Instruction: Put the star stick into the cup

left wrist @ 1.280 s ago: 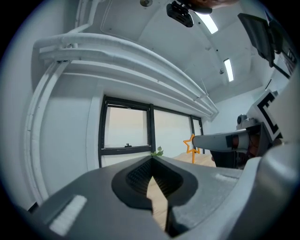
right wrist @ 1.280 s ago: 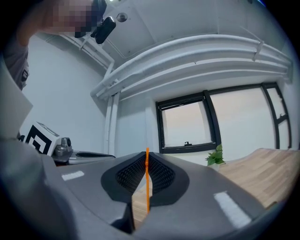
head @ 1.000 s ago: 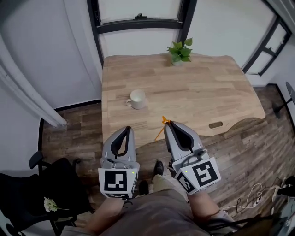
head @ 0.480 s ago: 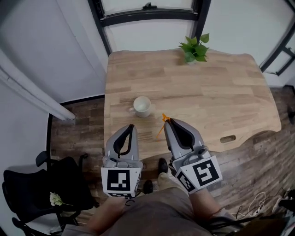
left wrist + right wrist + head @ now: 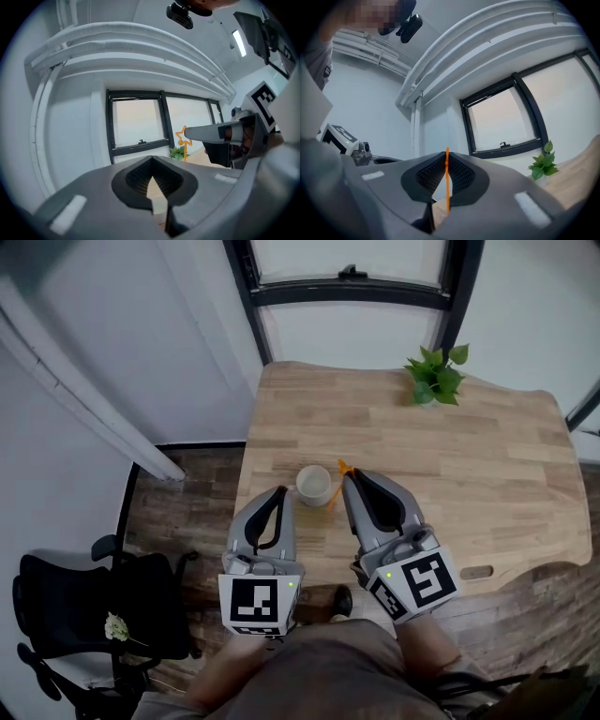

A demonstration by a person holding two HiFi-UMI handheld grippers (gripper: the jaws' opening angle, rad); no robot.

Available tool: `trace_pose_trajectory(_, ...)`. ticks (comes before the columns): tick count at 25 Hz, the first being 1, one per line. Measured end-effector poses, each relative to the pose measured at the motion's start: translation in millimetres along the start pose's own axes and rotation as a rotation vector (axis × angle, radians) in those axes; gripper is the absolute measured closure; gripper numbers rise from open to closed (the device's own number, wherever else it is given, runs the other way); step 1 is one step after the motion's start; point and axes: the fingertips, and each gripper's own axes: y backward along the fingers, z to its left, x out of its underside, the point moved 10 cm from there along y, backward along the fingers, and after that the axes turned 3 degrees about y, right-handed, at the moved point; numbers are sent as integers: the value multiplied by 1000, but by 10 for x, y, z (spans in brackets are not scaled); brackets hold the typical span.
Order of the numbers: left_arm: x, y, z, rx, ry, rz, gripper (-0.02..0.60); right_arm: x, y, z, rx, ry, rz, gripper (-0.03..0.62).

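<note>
In the head view a white cup (image 5: 315,486) stands upright on the wooden table (image 5: 487,465) near its front left. My right gripper (image 5: 349,476) is shut on the orange star stick (image 5: 342,468); the star pokes up past the jaw tips, just right of the cup's rim. The right gripper view shows the thin stick (image 5: 447,180) pinched between the shut jaws of the right gripper (image 5: 446,154). My left gripper (image 5: 279,493) is shut and empty, in front of the cup to its left. From the left gripper (image 5: 151,160) I see the star (image 5: 182,135) and the right gripper (image 5: 225,136).
A small green potted plant (image 5: 436,376) stands at the table's far edge, below a dark-framed window (image 5: 347,282). A black office chair (image 5: 66,615) is on the floor at lower left. The table's front edge has a slot handle (image 5: 476,572).
Both grippers have moved forward over the table toward the cup. The star, which was well short of the cup, now sits right beside its rim.
</note>
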Motion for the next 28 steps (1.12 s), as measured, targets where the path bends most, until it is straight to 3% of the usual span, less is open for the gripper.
trace_pose_trajectory(6, -158, -64, 60, -57, -9, -60, 581, -150, -244, -113, -63, 28, -48, 549)
trace_pose_trajectory(12, -60, -134, 270, -90, 22, -44, 581, -93, -497, -109, -81, 38, -19, 549)
trace_pose_trajectory(28, 357, -833, 878, 11, 118, 68, 581, 439, -1138, -277, 22, -8, 154, 549)
